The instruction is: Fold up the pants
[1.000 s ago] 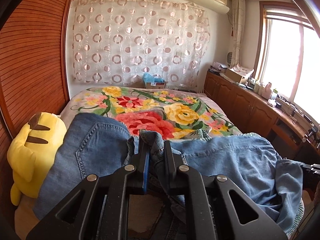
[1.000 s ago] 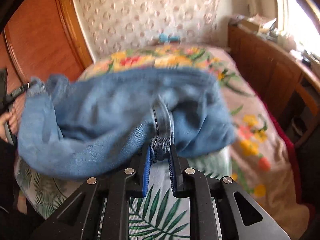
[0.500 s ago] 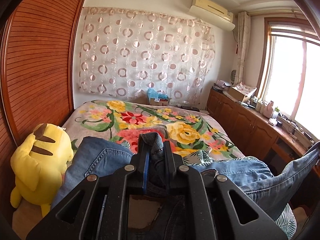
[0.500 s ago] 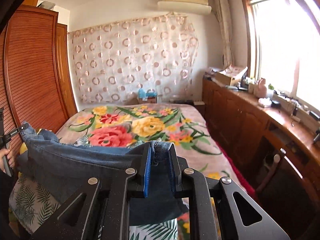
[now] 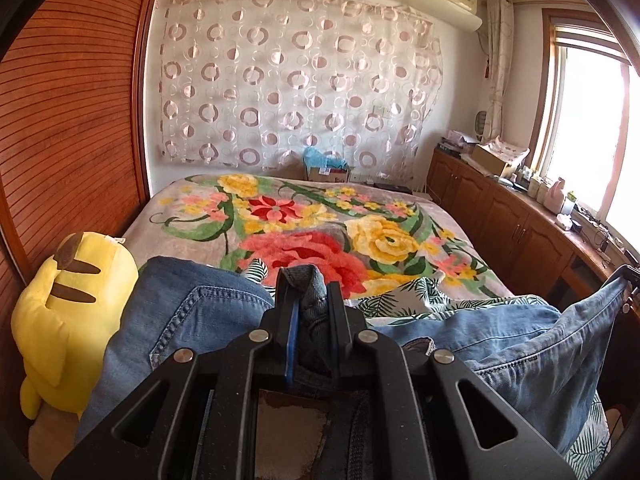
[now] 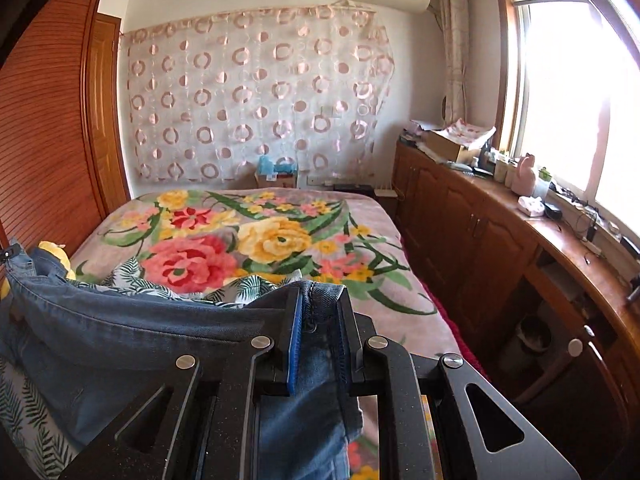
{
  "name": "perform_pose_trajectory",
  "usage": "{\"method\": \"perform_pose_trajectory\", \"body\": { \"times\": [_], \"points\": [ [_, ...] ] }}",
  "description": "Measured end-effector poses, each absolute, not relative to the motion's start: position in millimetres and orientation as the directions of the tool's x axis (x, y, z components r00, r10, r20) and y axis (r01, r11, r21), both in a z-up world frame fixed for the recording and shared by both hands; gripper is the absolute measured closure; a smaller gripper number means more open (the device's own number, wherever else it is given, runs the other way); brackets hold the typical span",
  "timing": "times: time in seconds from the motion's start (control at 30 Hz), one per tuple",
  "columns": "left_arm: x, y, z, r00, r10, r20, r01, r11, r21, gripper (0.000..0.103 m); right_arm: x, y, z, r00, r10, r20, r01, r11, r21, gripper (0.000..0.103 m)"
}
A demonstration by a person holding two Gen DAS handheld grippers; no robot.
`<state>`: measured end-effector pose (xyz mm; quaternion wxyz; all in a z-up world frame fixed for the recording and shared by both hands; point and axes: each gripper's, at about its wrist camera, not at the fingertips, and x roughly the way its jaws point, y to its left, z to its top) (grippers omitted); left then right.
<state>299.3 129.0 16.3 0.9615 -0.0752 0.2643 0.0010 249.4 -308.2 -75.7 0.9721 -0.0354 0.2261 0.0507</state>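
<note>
A: Left wrist view: the jeans (image 5: 500,336) hang above the floral bed (image 5: 192,216), stretched between both tools. The left gripper (image 5: 310,304) is pinched nearly shut on bunched denim.

B: And the right gripper (image 6: 320,308)?

A: Same, jaws narrow, clamped on a seamed edge, probably the waistband.

B: Then keep both corners level and taut, and lay it down clear of the yellow plush toy (image 5: 68,316).
</note>
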Motion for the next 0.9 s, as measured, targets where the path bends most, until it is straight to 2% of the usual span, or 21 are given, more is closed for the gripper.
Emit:
{"method": "perform_pose_trajectory", "body": {
  "times": [0.5, 0.67, 0.73, 0.77, 0.83, 0.9],
  "points": [
    [341.3, 125.8, -7.7, 0.818, -0.045, -0.573, -0.033, 0.992, -0.125, 0.087, 312.3, -300.4, -70.0, 0.845, 0.044, -0.533, -0.102, 0.992, -0.08, 0.088],
    [340.3, 132.2, -11.0, 0.808, -0.054, -0.587, -0.04, 0.988, -0.146, 0.072, 324.8, -297.4, -72.9, 0.833, 0.036, -0.552, -0.1, 0.991, -0.085, 0.088],
    [333.4, 136.2, -9.2, 0.816, -0.05, -0.576, -0.047, 0.987, -0.152, 0.054, 328.7, -296.1, -74.7, 0.828, 0.029, -0.56, -0.097, 0.991, -0.091, 0.088],
    [331.3, 137.5, -8.2, 0.816, -0.058, -0.575, -0.042, 0.986, -0.159, 0.051, 330.4, -296.2, -75.6, 0.824, 0.026, -0.565, -0.096, 0.991, -0.093, 0.088],
    [328.2, 138.6, -6.1, 0.812, -0.062, -0.581, -0.039, 0.986, -0.159, 0.035, 334.1, -296.5, -77.6, 0.818, 0.018, -0.575, -0.09, 0.991, -0.097, 0.088],
    [321.0, 138.5, -3.2, 0.817, -0.059, -0.574, -0.036, 0.988, -0.152, 0.024, 336.0, -298.0, -77.3, 0.814, 0.014, -0.581, -0.086, 0.992, -0.097, 0.088]
  ]
}}
